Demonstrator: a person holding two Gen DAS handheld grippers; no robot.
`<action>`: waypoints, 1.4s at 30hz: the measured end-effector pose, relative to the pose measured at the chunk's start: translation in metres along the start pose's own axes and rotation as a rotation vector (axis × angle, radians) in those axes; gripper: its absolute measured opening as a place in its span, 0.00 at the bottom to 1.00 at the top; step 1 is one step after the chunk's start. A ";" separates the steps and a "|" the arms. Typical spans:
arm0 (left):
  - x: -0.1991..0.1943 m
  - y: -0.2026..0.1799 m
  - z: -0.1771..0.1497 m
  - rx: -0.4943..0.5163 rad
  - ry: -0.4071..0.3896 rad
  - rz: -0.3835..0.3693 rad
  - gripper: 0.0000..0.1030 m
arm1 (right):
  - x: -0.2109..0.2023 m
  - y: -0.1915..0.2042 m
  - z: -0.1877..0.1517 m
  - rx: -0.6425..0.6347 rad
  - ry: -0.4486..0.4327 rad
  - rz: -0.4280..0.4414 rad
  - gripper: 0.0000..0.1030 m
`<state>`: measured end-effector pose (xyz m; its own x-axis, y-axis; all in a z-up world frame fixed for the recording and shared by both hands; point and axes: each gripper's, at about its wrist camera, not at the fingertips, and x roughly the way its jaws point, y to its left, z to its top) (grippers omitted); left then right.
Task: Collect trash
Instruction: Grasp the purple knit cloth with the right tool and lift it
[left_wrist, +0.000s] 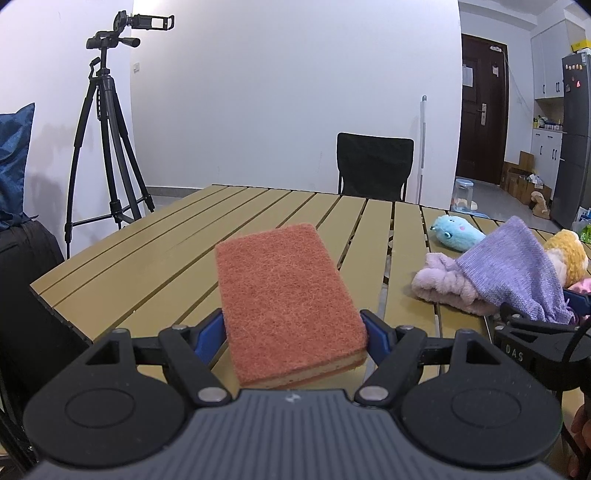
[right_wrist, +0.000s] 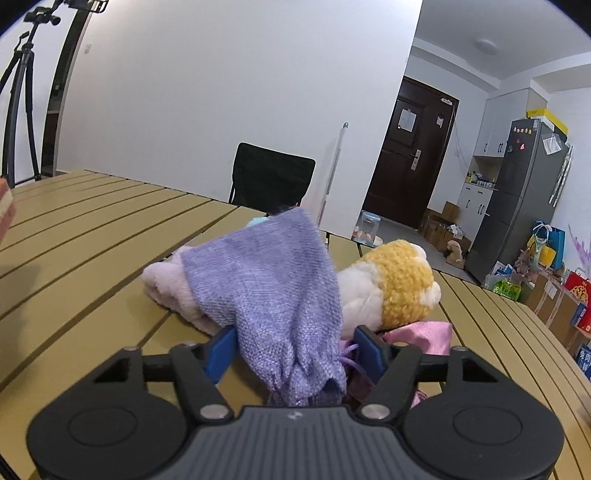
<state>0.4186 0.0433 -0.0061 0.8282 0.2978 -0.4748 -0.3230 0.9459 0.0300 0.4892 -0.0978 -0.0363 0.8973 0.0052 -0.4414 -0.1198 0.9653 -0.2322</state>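
My left gripper (left_wrist: 293, 338) is shut on an orange scouring sponge (left_wrist: 284, 299) with a yellow underside, held flat above the slatted wooden table (left_wrist: 147, 258). My right gripper (right_wrist: 291, 350) is shut on a purple knitted drawstring pouch (right_wrist: 273, 291), which sticks up from between the blue fingers. The pouch (left_wrist: 517, 273) and the right gripper body also show at the right of the left wrist view. The sponge's edge (right_wrist: 5, 206) shows at the far left of the right wrist view.
Soft items lie on the table's right part: a pink fluffy cloth (right_wrist: 173, 288), a yellow and white plush (right_wrist: 399, 284), a pink satin piece (right_wrist: 424, 332), a blue plush (left_wrist: 456, 232). A black chair (left_wrist: 373, 166) stands behind the table, a tripod (left_wrist: 105, 129) to the left.
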 end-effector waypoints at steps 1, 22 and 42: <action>-0.001 0.000 0.000 0.001 -0.002 0.000 0.75 | -0.002 -0.002 -0.002 0.006 -0.002 0.007 0.55; -0.018 -0.004 0.004 -0.002 -0.045 -0.028 0.75 | -0.047 -0.038 -0.006 0.132 -0.111 0.138 0.21; -0.065 -0.010 -0.024 -0.016 -0.075 -0.100 0.75 | -0.113 -0.054 -0.026 0.157 -0.177 0.216 0.19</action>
<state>0.3571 0.0114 0.0036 0.8884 0.2110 -0.4078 -0.2435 0.9695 -0.0289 0.3829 -0.1573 0.0037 0.9200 0.2465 -0.3047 -0.2608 0.9654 -0.0065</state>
